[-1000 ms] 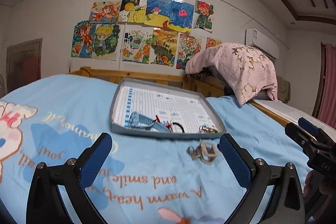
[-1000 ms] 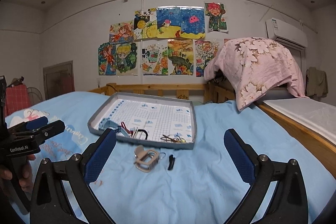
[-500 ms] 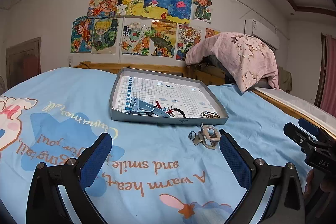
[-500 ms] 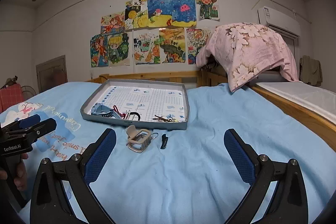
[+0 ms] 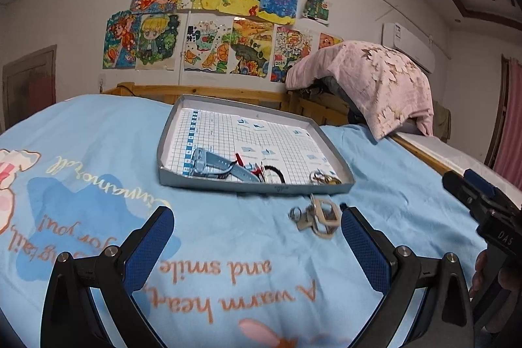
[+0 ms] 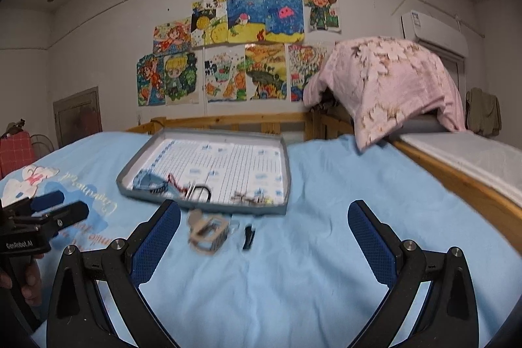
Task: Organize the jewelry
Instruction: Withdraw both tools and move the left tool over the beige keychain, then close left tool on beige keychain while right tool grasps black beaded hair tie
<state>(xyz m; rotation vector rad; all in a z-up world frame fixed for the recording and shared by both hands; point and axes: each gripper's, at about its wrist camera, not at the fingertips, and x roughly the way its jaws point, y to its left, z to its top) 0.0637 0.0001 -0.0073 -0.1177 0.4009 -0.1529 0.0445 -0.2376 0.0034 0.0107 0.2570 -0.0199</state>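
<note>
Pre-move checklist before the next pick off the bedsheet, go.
1. Left gripper open, nothing held: ok.
2. Right gripper open, nothing held: ok.
3. Beige buckle piece lies outside the tray, on the sheet: ok as target.
4. Small black clip beside it, apart from it: ok.
5. Bare tray floor behind the blue watch: ok.
6. Right view sharp enough to aim: not ok, blurred.
</note>
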